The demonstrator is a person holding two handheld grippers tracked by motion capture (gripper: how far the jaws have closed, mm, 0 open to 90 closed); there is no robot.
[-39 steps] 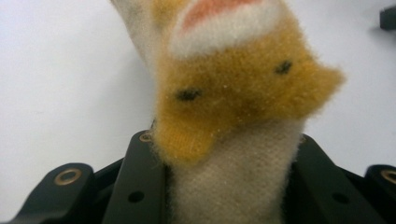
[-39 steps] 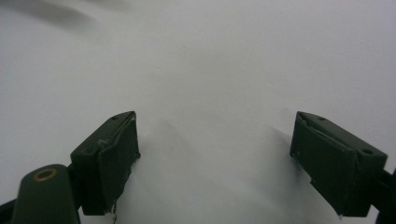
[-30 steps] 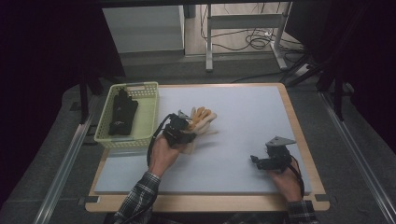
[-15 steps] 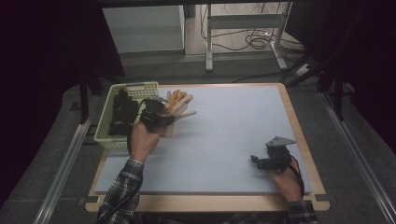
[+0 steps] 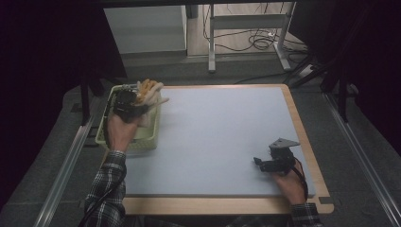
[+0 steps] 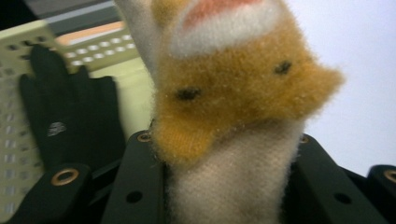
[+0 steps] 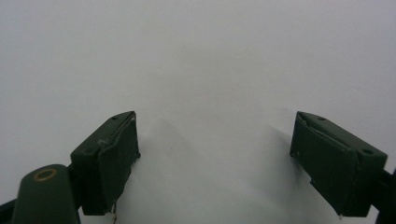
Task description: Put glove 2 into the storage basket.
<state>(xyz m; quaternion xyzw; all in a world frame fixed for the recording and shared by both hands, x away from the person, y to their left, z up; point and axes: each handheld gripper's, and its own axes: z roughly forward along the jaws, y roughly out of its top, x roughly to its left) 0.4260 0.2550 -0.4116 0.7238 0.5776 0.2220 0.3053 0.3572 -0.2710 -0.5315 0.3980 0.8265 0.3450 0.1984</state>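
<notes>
The left gripper's (image 6: 229,186) fingers (image 6: 135,186) are clamped on the cream cuff of a fuzzy glove (image 6: 233,102), which crowds the left gripper view so that its top is cut off and its outline blurs. It is orange-tan over the palm with two small dark marks like eyes, a white and pink patch above, and a pale cuff. From the high view the glove (image 5: 149,92) sticks up out of the left gripper (image 5: 126,105), orange digits spread, above the right wall of a basket (image 5: 106,142) at the desk's (image 5: 227,132) far left corner. The hand (image 5: 119,131) and gripper hide much of the basket's inside. The left gripper view shows a black glove (image 6: 70,121) lying in it against the perforated wall; its lower part is hidden behind the fingers. The right gripper's (image 7: 215,154) fingers (image 7: 109,158) stand wide apart with nothing between, over bare white desk; the high view puts this gripper (image 5: 276,161) near the near right corner, resting low, its fingertips too small to make out there.
</notes>
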